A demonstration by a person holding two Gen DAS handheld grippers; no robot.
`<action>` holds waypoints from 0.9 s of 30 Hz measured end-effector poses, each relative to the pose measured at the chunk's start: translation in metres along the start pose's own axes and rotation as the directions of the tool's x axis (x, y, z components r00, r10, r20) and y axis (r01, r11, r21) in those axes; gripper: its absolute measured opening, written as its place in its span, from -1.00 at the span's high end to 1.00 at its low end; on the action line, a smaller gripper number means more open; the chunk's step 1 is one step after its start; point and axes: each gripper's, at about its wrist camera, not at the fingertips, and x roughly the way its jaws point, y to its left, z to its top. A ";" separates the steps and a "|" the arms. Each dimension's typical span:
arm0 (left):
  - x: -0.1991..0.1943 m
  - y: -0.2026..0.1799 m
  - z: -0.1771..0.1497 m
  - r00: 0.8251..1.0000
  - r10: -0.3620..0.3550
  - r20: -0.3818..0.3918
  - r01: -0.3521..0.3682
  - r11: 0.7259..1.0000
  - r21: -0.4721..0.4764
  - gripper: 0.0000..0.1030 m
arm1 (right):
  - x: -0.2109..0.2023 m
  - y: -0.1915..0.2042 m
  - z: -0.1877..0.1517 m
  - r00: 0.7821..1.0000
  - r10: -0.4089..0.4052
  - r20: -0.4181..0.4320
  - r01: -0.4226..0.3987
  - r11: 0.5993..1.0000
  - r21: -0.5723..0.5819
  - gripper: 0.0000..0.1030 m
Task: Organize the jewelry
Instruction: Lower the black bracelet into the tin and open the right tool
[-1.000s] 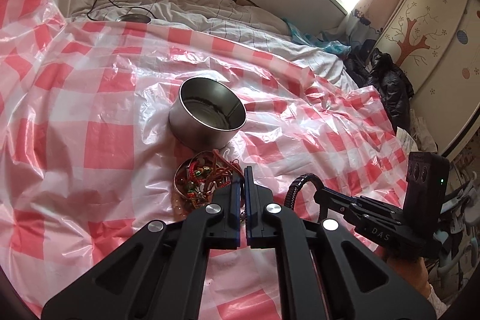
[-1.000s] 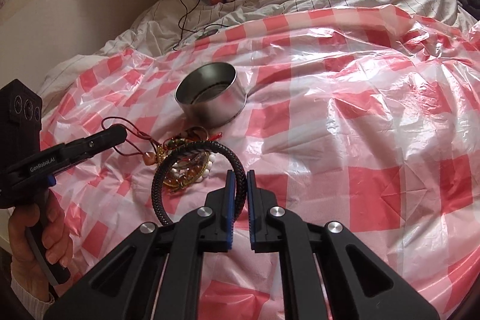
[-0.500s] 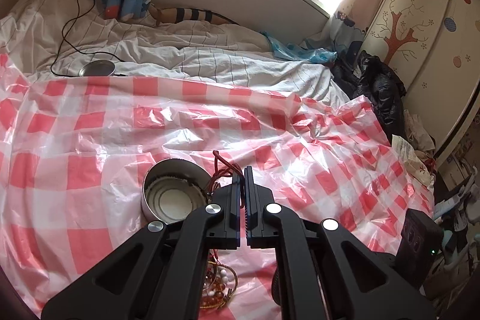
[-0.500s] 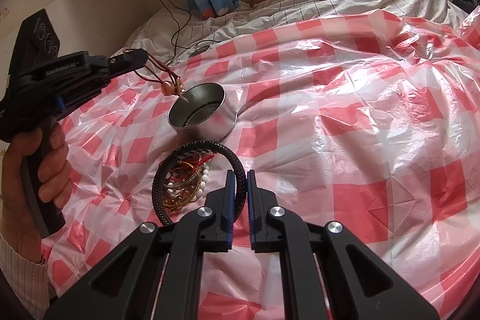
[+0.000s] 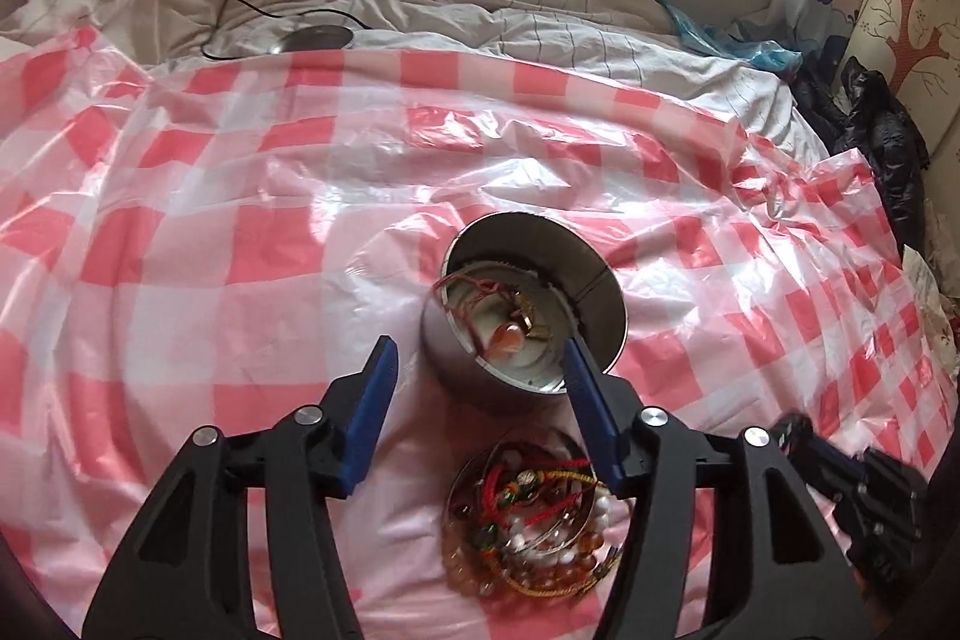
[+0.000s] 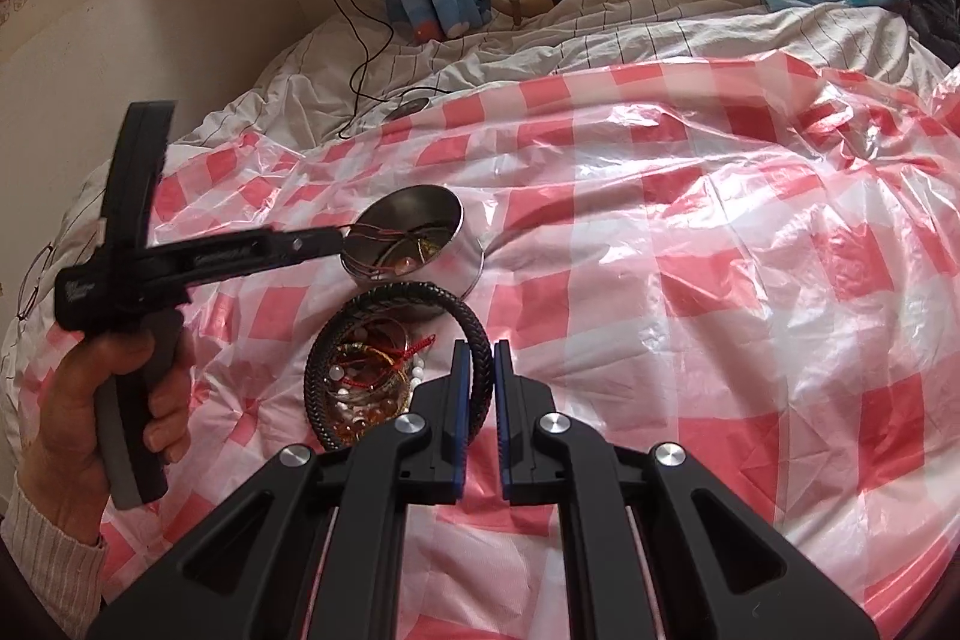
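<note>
Jewelry is split between two places: a red-corded pendant [image 5: 507, 325] already lies inside the steel tin [image 5: 525, 316], and the tangled pile of bracelets [image 5: 534, 514] sits on the checked plastic sheet [image 5: 180, 220] just in front of the tin.

Left of the tin in your right-wrist view, your left gripper [image 5: 477, 388] hangs at the tin's rim with its jaws opening and nothing between them. A loop of the red cord may still drape near the rim; pull back carelessly and a pad could snag it and drag the pendant out, or nudge the light tin over on the soft bedding.

In front of the tin, the black braided bracelet [image 6: 390, 334] rings the pile. Your right gripper [image 6: 478, 370] is clenched with nothing in it, right beside that braid. Grab blindly and several knotted strands may lift together and spill short of the tin.
</note>
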 end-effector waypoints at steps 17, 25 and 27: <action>-0.052 0.054 -0.067 0.999 -0.013 0.050 0.024 0.974 -0.224 -0.53 | 0.150 0.062 0.073 0.974 -0.207 -0.093 0.174 0.943 -0.285 0.84; -0.054 0.057 -0.064 0.998 -0.014 0.059 0.028 0.970 -0.243 -0.53 | 0.144 0.063 0.072 0.958 -0.280 -0.058 0.247 0.913 -0.324 0.82; -0.054 0.054 -0.063 0.998 -0.002 0.057 0.015 0.974 -0.228 -0.54 | 0.124 0.060 0.071 0.962 -0.274 -0.016 0.257 0.918 -0.302 0.60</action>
